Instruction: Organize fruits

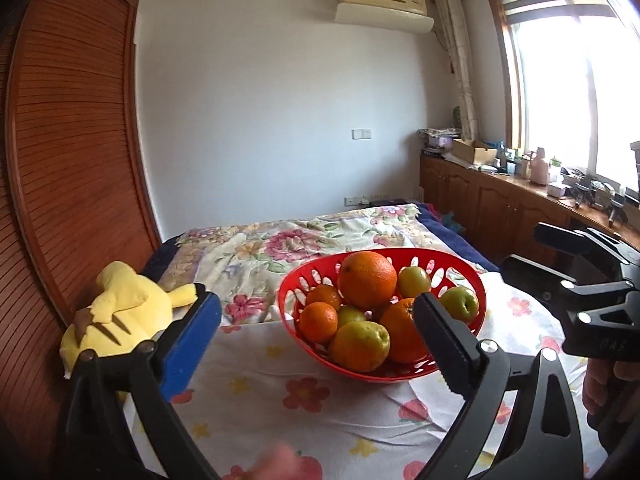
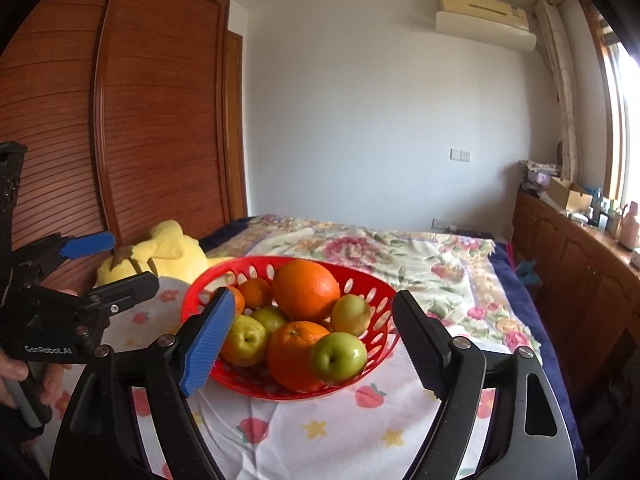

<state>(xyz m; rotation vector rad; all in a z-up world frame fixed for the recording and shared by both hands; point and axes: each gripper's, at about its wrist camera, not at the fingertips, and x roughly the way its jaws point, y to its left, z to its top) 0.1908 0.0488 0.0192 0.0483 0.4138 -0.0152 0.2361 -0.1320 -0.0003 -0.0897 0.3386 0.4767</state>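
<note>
A red perforated basket (image 1: 460, 268) (image 2: 376, 320) stands on the patterned cloth, heaped with fruit. A big orange (image 1: 367, 279) (image 2: 306, 289) tops the pile, with smaller oranges and green apples (image 2: 338, 357) around it. My left gripper (image 1: 316, 332) is open in front of the basket, with nothing between its fingers. The right gripper (image 2: 312, 338) is open too, its jaws apart on either side of the basket's near rim and gripping nothing. Each gripper also appears at the edge of the other's view, held by a hand.
A yellow plush toy (image 1: 120, 312) (image 2: 160, 252) lies left of the basket by a wooden louvred wardrobe (image 2: 140, 120). A floral bedspread (image 1: 288, 236) stretches behind. Low wooden cabinets (image 1: 500, 200) with clutter run along the right under a window.
</note>
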